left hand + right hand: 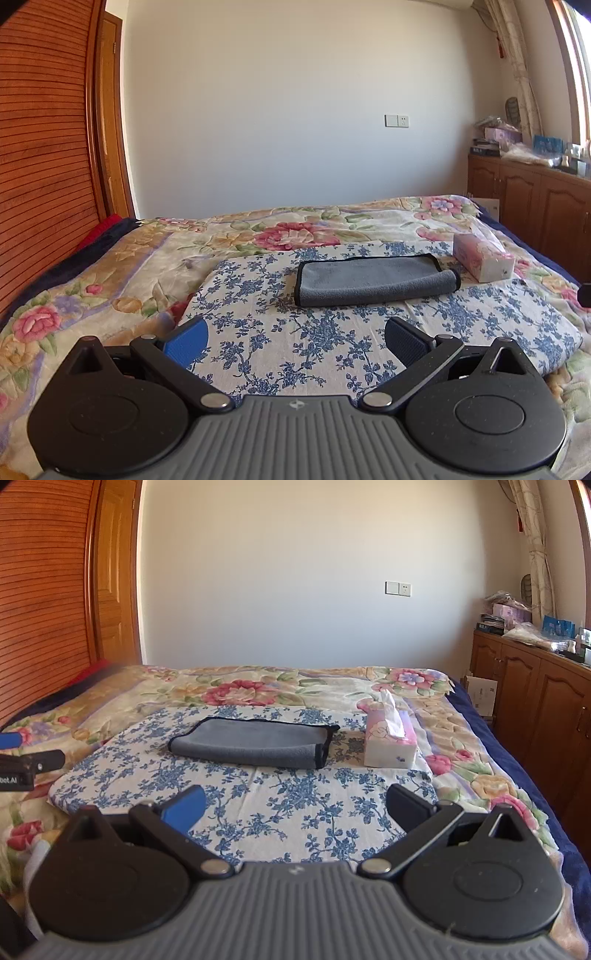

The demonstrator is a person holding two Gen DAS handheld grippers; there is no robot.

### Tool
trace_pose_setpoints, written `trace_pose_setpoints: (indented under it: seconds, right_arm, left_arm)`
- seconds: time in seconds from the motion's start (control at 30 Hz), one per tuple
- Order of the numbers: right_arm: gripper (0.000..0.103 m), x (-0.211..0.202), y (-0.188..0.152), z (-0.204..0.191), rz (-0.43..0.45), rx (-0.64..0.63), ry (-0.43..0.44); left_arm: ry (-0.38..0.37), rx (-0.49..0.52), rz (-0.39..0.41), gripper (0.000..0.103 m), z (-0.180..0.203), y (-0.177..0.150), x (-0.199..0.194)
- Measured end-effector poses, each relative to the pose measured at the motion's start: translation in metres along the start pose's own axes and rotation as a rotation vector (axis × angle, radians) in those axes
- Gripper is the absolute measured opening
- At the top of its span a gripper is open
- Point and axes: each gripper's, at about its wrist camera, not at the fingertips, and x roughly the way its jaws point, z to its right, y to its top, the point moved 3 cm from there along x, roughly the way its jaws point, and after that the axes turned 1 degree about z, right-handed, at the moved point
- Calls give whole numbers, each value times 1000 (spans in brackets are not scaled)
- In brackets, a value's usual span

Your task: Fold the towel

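Note:
A grey towel point(373, 279) with black trim lies folded over on a blue-flowered cloth point(332, 347) on the bed. It also shows in the right wrist view point(255, 743). My left gripper point(295, 339) is open and empty, held back from the towel's near edge. My right gripper point(295, 806) is open and empty, also short of the towel. The left gripper's fingers point(22, 755) show at the left edge of the right wrist view.
A pink tissue box point(482, 258) stands just right of the towel, also in the right wrist view point(389, 738). The floral bedspread point(110, 280) covers the bed. A wooden headboard point(40, 166) is left, wooden cabinets point(535, 701) right.

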Motion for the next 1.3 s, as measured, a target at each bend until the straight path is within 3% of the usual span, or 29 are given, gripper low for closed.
trace_pose_setpoints:
  seconds: [0.67,1.3]
  right_arm:
    - [103,-12,0,13,115,64,-43]
    - [103,-10,-1,14,113,63,-52]
  left_arm:
    - [25,-32,87,103,-8,2,-7]
    - [25,-18,96,103,-6,-1,-9]
